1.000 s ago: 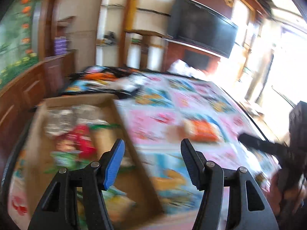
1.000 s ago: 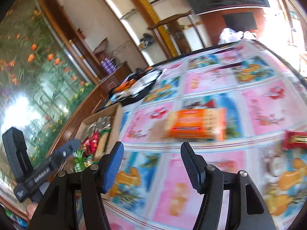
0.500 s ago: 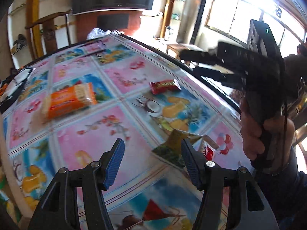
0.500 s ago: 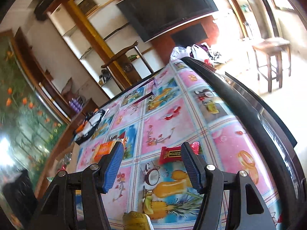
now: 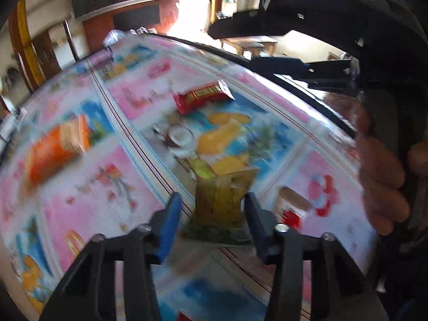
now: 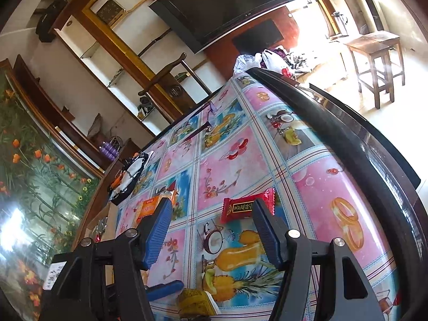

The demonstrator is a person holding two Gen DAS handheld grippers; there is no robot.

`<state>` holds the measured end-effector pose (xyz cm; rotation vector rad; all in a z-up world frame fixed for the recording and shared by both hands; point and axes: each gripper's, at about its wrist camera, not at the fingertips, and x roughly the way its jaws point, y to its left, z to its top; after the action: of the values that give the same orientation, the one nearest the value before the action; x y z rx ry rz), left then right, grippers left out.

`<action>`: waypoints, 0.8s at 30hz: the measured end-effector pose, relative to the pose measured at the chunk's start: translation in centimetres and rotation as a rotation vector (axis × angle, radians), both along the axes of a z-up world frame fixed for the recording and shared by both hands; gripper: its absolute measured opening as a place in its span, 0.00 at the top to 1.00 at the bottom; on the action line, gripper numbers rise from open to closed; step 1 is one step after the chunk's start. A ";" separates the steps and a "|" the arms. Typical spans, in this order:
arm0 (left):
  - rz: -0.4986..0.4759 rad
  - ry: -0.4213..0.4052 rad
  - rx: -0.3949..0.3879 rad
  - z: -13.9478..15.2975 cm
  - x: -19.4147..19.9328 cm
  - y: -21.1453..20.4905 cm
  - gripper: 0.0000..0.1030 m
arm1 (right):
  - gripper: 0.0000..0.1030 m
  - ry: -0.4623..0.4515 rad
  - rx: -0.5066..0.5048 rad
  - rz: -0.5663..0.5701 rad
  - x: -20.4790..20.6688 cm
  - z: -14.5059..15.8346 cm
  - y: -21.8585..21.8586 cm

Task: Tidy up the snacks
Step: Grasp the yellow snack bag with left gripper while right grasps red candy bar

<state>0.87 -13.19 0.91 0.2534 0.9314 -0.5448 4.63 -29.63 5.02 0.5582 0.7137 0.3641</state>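
A yellow-green snack packet (image 5: 222,203) lies on the patterned tablecloth between the fingers of my left gripper (image 5: 212,224). Its jaws are closing around the packet, and a small gap still shows at the blue left pad. The packet (image 6: 196,303) also shows at the bottom of the right wrist view, beside a blue left finger (image 6: 165,289). My right gripper (image 6: 212,227) stands open above the table, with a red snack bar (image 6: 248,207) lying just beyond its fingertips. An orange cracker pack (image 5: 56,149) lies further left. The red bar (image 5: 202,97) lies farther out.
A small red-and-brown packet (image 5: 291,208) lies right of the left gripper. A hand holds the right gripper (image 5: 232,45) over the table's dark curved edge (image 6: 347,139). A cardboard box (image 6: 107,224) and a black tray (image 6: 128,179) stand at the far left.
My left gripper swung from the cardboard box to the right part of the table, came down over the yellow-green packet, and its jaws narrowed. The right gripper turned toward the red bar, then held still.
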 end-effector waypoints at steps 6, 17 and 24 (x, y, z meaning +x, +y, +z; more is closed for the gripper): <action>0.131 -0.011 -0.012 0.1 1.3 3.2 0.68 | 0.36 0.021 -0.043 -0.009 1.0 -0.2 0.0; 0.329 0.009 -0.055 0.4 3.1 9.8 0.68 | 0.36 0.180 -0.167 0.174 8.8 -3.7 2.0; 0.339 0.007 -0.057 0.5 2.8 10.2 0.68 | 0.37 0.155 -0.304 0.271 4.9 -3.5 5.2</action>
<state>3.71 -3.03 1.39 0.0395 0.9406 -0.2592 9.52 -24.46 1.54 0.2015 0.9784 0.4570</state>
